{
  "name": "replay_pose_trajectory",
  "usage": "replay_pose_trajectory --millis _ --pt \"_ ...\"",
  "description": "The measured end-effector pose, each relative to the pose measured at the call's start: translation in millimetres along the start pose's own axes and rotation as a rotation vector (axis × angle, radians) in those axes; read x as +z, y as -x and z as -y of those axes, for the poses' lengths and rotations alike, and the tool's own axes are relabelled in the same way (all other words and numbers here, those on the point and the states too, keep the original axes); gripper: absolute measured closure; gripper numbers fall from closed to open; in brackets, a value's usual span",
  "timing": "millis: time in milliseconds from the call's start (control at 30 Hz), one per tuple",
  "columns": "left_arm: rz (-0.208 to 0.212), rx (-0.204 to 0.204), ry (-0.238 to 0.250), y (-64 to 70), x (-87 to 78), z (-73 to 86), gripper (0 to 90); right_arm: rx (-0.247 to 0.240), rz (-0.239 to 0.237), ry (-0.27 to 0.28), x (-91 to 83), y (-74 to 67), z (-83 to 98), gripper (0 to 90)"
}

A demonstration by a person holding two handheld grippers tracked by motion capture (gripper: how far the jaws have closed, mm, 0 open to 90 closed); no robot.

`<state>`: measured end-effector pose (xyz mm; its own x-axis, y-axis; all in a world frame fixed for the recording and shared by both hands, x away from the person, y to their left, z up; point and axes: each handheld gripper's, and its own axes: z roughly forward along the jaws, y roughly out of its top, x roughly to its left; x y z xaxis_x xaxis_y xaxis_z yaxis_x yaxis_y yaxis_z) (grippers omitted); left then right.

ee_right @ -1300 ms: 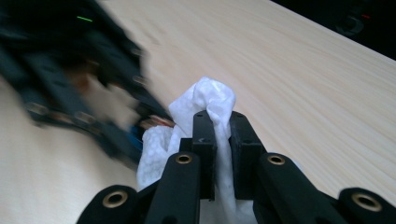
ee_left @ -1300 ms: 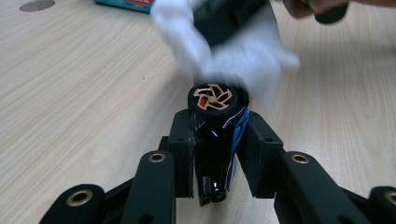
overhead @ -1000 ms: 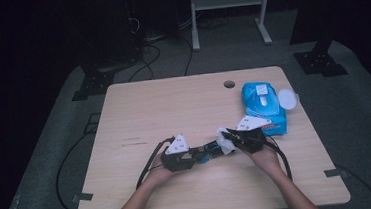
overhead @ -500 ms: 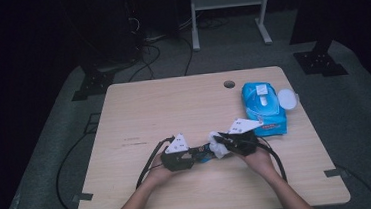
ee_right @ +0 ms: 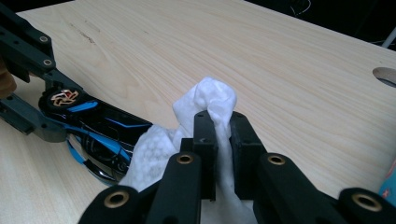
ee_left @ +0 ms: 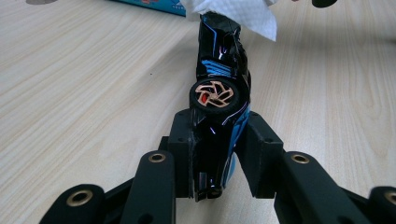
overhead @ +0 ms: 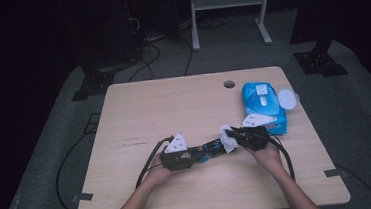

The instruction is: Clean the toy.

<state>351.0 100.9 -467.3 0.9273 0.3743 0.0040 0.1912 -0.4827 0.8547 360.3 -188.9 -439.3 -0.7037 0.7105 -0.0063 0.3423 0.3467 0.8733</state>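
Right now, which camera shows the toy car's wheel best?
The left gripper view: the wheel sits close and sharp, spokes clear. The right gripper view shows it smaller, at the side. In the high view the toy car is too tiny to make it out.

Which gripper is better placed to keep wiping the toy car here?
Probably the right gripper: it is shut on the white wipe, which lies against the toy car. The left gripper is clamped on the car, steadying it.
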Motion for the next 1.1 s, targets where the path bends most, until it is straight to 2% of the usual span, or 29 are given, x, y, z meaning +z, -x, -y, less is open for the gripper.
replay_pose_trajectory --millis 167,200,233,300,367,500,533,567,600,667,733,900,1000,1100 --pt "0.003 -0.002 0.0 -0.4 1.7 -1.3 67.4 -0.018 -0.009 0.009 3.5 -8.3 -5.0 82.7" --pt "0.002 -0.001 0.003 0.0 3.4 -2.1 67.4 -0.029 -0.036 0.009 8.2 -15.6 -8.0 82.7" --pt "0.002 -0.001 0.003 0.0 3.4 -2.1 67.5 -0.029 -0.036 0.009 8.2 -15.6 -8.0 82.7" --pt "-0.001 -0.001 0.003 0.1 3.8 -2.5 67.3 -0.055 -0.047 0.004 14.8 -26.0 -11.3 82.7" --pt "-0.001 -0.001 0.003 -0.2 4.4 -2.8 67.3 -0.049 -0.092 0.005 19.8 -31.5 -14.9 82.7" --pt "-0.002 0.001 0.007 -0.4 6.3 -3.5 67.3 -0.058 -0.176 0.011 32.9 -52.5 -21.9 82.7" --pt "-0.003 -0.003 0.009 -0.3 6.9 -3.8 67.3 -0.069 -0.224 0.018 38.1 -63.7 -26.9 82.7" --pt "-0.003 -0.003 0.009 -0.3 6.9 -3.8 67.3 -0.069 -0.224 0.018 38.1 -63.7 -26.9 82.7" --pt "-0.004 0.002 0.007 -0.7 6.7 -4.0 67.4 -0.116 -0.224 0.015 42.3 -72.2 -30.1 82.6" --pt "-0.004 0.004 0.005 -1.1 6.2 -4.0 67.4 -0.131 -0.216 0.007 43.3 -73.5 -30.3 82.6" --pt "-0.005 0.012 0.002 -1.7 5.9 -4.3 67.4 -0.128 -0.197 0.004 42.4 -67.2 -28.8 82.7" --pt "-0.011 -0.001 0.014 -5.3 6.2 -3.3 67.3 -0.134 -0.095 -0.013 29.7 -41.8 -24.0 82.7" --pt "-0.024 -0.007 0.014 -8.7 4.5 -2.5 67.3 -0.117 -0.041 -0.023 18.8 -23.8 -19.2 82.7" --pt "-0.018 -0.005 0.021 -11.1 4.0 -3.1 67.3 -0.083 0.002 -0.022 7.9 -4.6 -12.2 82.6"
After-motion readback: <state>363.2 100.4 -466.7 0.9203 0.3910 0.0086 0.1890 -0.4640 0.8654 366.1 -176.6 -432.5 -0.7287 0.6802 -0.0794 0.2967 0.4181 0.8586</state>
